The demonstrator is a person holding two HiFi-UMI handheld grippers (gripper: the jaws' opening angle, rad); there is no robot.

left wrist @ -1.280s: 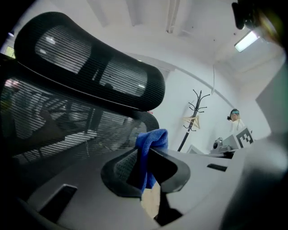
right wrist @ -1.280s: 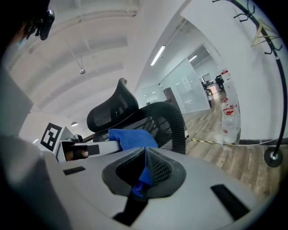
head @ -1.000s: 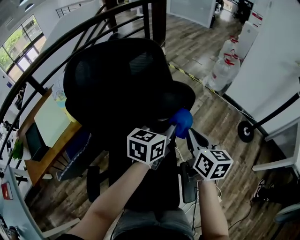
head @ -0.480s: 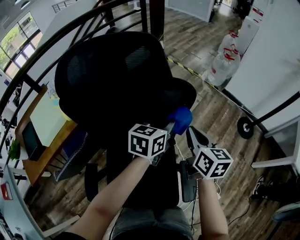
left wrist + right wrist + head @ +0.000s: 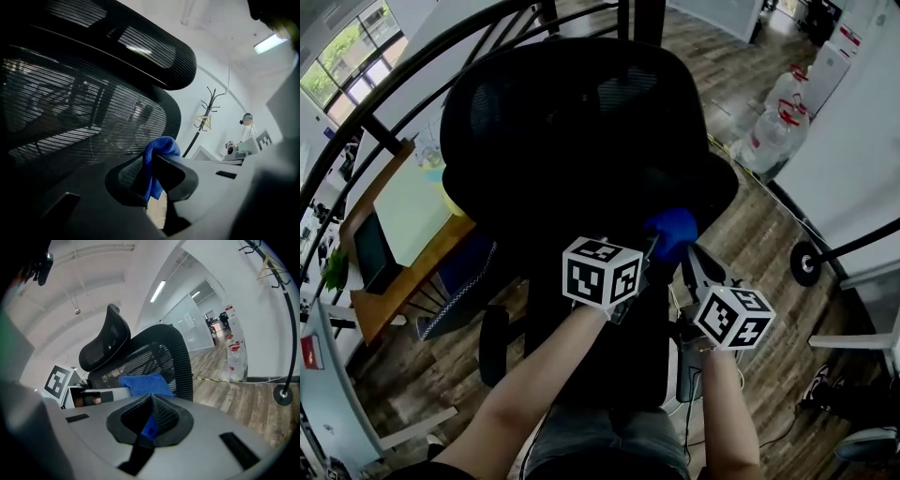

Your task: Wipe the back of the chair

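Cloth (image 5: 672, 230) now sits further in from right edge of chair (image 5: 572, 122) back, low on it. L gripper (image 5: 645, 251) and R gripper (image 5: 689, 262) jaws both pinch it. Best to press cloth flat on mesh with even strokes. 1 chair, 1 cloth, 2 grippers.

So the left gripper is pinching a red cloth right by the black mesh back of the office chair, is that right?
Not quite: the cloth is blue, not red. The left gripper view shows it pinched between the jaws of the left gripper, right by the black mesh back of the office chair.
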